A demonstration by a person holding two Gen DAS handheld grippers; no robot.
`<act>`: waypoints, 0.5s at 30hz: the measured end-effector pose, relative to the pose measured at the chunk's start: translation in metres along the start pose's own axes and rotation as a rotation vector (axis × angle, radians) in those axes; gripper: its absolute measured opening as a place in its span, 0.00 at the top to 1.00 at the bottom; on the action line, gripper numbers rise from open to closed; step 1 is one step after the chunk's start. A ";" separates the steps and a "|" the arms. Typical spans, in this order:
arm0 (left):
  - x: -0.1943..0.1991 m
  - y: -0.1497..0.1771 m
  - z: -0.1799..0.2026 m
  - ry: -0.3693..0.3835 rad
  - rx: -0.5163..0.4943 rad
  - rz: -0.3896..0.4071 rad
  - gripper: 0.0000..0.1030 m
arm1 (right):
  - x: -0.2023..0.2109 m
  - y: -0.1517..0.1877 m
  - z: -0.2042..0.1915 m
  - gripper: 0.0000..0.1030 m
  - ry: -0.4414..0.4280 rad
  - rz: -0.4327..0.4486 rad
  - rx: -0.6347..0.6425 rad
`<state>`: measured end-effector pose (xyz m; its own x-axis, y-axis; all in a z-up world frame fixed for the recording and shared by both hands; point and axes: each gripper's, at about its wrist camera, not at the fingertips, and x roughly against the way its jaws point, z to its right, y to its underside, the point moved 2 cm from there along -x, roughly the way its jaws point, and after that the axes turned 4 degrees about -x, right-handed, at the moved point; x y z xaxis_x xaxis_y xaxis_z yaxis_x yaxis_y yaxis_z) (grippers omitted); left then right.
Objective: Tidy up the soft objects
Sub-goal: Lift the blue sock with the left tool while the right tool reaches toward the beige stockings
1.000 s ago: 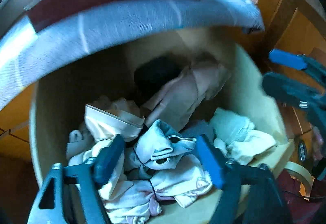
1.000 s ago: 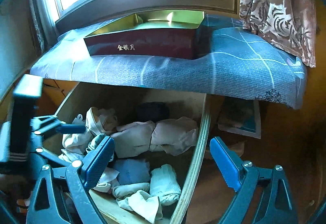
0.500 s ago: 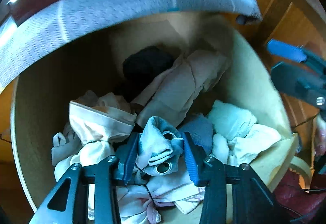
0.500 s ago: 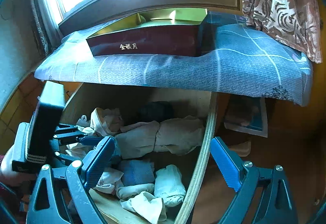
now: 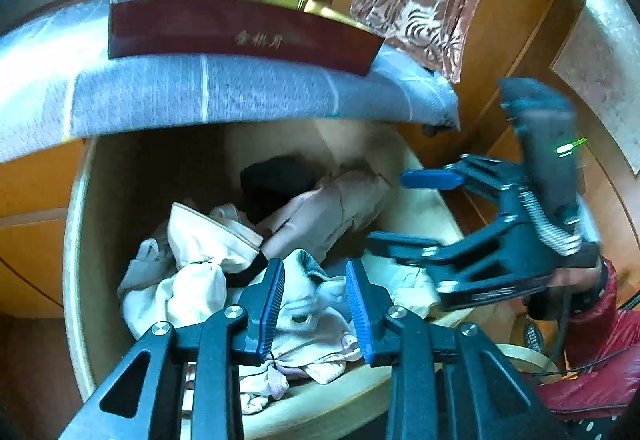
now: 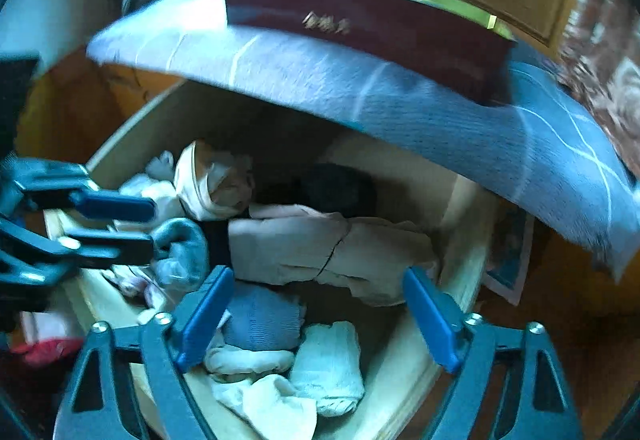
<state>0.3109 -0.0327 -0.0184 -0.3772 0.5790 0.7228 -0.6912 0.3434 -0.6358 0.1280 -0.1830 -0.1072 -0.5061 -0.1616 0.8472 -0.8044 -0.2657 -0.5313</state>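
The left tool is seen clamped on a pale blue sock, its jaws having just been closing, with the bunched cloth pinched between the blue pads. In the right wrist view the same tool is caught from the side at the left edge, the sock bulging out past its tips. The sock is held just over the heap at the near left of the drawer, a pale wooden one pulled out under a blue-grey cloth.

The right tool is held with its jaws wide apart, though these have just been narrowing, and nothing is gripped between them. It is poised above the near right of the drawer, over a blue folded piece and a white roll. From the left wrist view that tool is seen reaching in over the drawer's right wall, a red sleeve showing behind it.

More soft things are packed in the drawer: a long pink bundle lying across the middle, a cream roll at the left, a dark piece at the back. A dark red box is set on the cloth above. Both views are blurred.
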 end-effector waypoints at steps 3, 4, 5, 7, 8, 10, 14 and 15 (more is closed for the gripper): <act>-0.003 0.001 0.004 -0.041 -0.044 -0.028 0.69 | -0.016 -0.003 -0.005 0.20 0.041 -0.040 0.081; -0.008 0.002 0.006 -0.060 -0.073 -0.052 0.69 | -0.020 -0.004 -0.005 0.20 0.042 -0.054 0.098; -0.010 0.002 0.007 -0.072 -0.095 -0.073 0.69 | -0.024 -0.005 -0.004 0.20 0.041 -0.070 0.111; -0.020 0.003 0.014 -0.085 -0.155 -0.127 0.67 | -0.032 -0.008 -0.004 0.20 0.040 -0.105 0.143; -0.026 0.003 0.018 -0.081 -0.176 -0.147 0.59 | -0.036 -0.009 -0.004 0.20 0.045 -0.120 0.166; -0.040 0.002 0.025 -0.084 -0.215 -0.204 0.54 | -0.041 -0.009 -0.006 0.19 0.055 -0.144 0.213; -0.061 -0.003 0.029 -0.159 -0.242 -0.265 0.43 | -0.045 -0.008 -0.003 0.19 0.111 -0.178 0.264; -0.066 -0.005 0.028 -0.180 -0.244 -0.282 0.43 | -0.042 -0.009 0.000 0.19 0.110 -0.173 0.257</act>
<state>0.3223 -0.0936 -0.0554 -0.3102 0.3059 0.9001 -0.6249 0.6479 -0.4355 0.1564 -0.1738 -0.1385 -0.4107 0.0064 0.9118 -0.7835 -0.5139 -0.3493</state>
